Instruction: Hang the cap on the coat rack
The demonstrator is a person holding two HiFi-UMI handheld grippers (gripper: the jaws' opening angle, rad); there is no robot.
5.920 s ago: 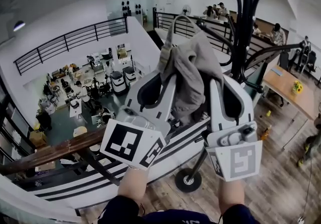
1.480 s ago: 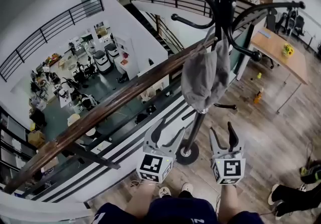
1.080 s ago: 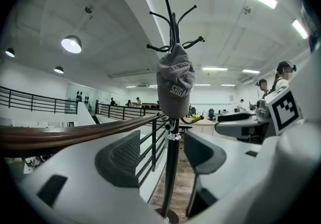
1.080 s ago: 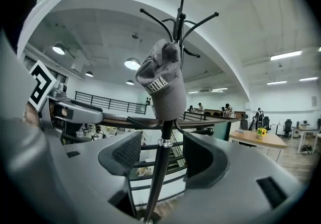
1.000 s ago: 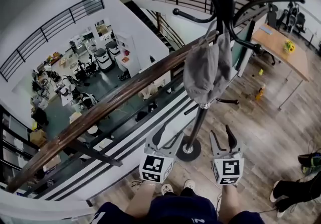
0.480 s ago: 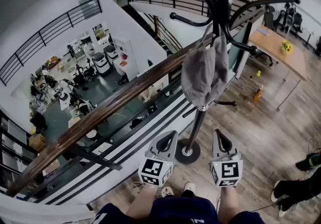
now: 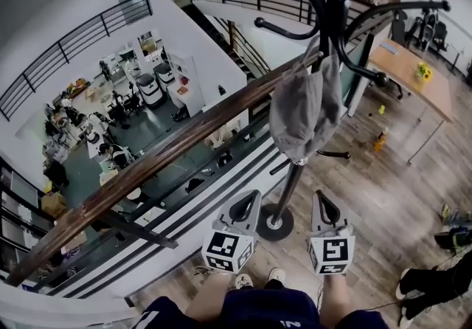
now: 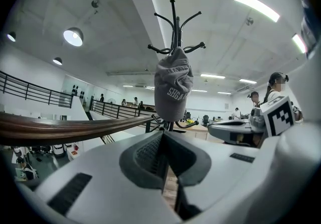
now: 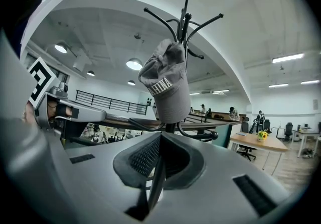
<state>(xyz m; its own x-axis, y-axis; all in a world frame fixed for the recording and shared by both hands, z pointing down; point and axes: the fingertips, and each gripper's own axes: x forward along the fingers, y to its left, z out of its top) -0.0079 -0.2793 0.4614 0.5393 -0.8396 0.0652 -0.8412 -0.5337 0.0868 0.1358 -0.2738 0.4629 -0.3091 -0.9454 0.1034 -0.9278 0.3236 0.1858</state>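
Note:
A grey cap (image 7: 304, 108) hangs from a hook of the black coat rack (image 7: 332, 18), crown down, beside the pole. It also shows in the left gripper view as the cap (image 8: 173, 85) on the rack (image 8: 175, 29), and in the right gripper view as the cap (image 9: 165, 87) under the rack's hooks (image 9: 185, 14). My left gripper (image 7: 247, 204) and right gripper (image 7: 324, 204) are held low, near the rack's base (image 7: 274, 221), well below the cap. Both are shut with nothing between the jaws.
A brown wooden handrail (image 7: 147, 165) runs diagonally past the rack, with a drop to a lower floor beyond. A wooden table (image 7: 413, 84) stands at the right. Someone's legs (image 7: 435, 283) are at the lower right on the wood floor.
Both grippers have closed from open to shut. They stay low by the rack's base. The cap hangs on the hook, free of both grippers, throughout the last second.

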